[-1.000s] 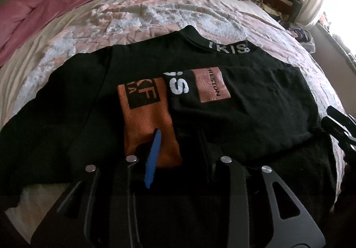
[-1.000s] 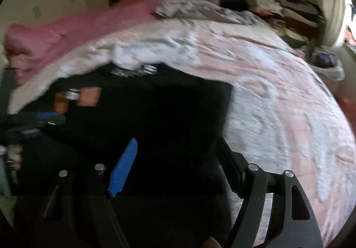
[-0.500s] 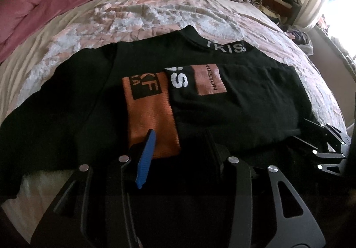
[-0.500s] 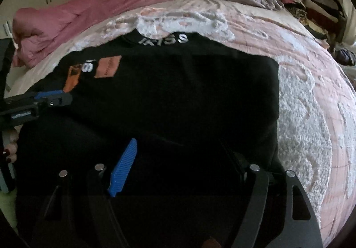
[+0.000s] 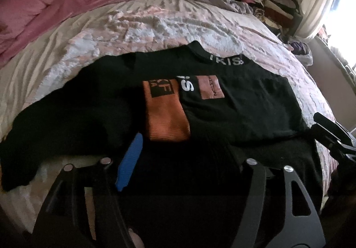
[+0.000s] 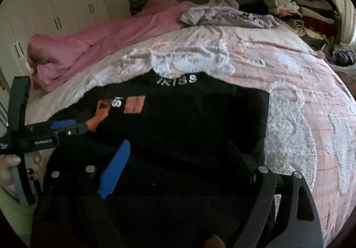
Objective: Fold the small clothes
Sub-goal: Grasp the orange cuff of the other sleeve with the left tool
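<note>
My left hand-held gripper [image 5: 184, 157] and right hand-held gripper [image 6: 178, 159] tilt downward, jaws opening with nothing pinched, above the black sweater [image 5: 233, 110] spread on the bed [image 5: 155, 25] ahead.

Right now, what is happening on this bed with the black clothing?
A person is folding a black sweater with orange patches, spread on the pink patterned bedspread. One side is already folded over the middle; the other sleeve lies out flat. The left gripper and the right gripper are at its near edge, and the jaws of both are opening. No cloth seems pinched between them. More clothes are piled at the head of the bed.
</note>
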The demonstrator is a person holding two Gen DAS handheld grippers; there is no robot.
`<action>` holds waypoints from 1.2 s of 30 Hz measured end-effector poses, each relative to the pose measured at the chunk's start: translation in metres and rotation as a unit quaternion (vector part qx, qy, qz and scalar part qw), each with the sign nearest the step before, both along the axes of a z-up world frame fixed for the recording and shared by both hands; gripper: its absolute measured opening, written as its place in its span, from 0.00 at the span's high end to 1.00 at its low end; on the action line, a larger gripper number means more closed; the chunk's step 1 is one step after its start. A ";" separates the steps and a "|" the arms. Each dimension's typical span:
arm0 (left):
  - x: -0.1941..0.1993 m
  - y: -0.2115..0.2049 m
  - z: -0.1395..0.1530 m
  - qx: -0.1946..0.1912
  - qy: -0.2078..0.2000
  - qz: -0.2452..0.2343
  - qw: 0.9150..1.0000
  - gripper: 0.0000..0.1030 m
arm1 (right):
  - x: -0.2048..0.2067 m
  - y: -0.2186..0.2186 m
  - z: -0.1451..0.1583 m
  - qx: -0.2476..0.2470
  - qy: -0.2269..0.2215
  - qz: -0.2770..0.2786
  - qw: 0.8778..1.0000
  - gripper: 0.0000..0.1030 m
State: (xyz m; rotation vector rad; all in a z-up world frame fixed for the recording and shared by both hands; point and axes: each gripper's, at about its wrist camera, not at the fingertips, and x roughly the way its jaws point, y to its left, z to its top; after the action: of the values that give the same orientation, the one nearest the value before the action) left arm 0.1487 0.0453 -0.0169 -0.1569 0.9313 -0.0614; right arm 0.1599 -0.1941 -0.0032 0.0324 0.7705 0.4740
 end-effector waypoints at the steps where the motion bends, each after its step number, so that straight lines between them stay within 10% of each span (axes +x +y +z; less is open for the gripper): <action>1: -0.001 0.000 0.003 0.001 -0.003 0.002 1.000 0.19 | -0.001 0.000 0.003 0.001 -0.002 -0.002 1.000 0.17; 36: -0.071 0.102 0.058 0.017 -0.063 0.125 0.990 0.09 | -0.047 0.080 0.073 0.000 -0.056 0.036 0.998 0.17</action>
State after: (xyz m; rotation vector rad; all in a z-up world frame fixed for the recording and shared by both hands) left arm 0.0779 0.1473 0.0407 -0.2350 0.7808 0.1743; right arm 0.1126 -0.1142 0.0703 -0.0213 0.6637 0.5391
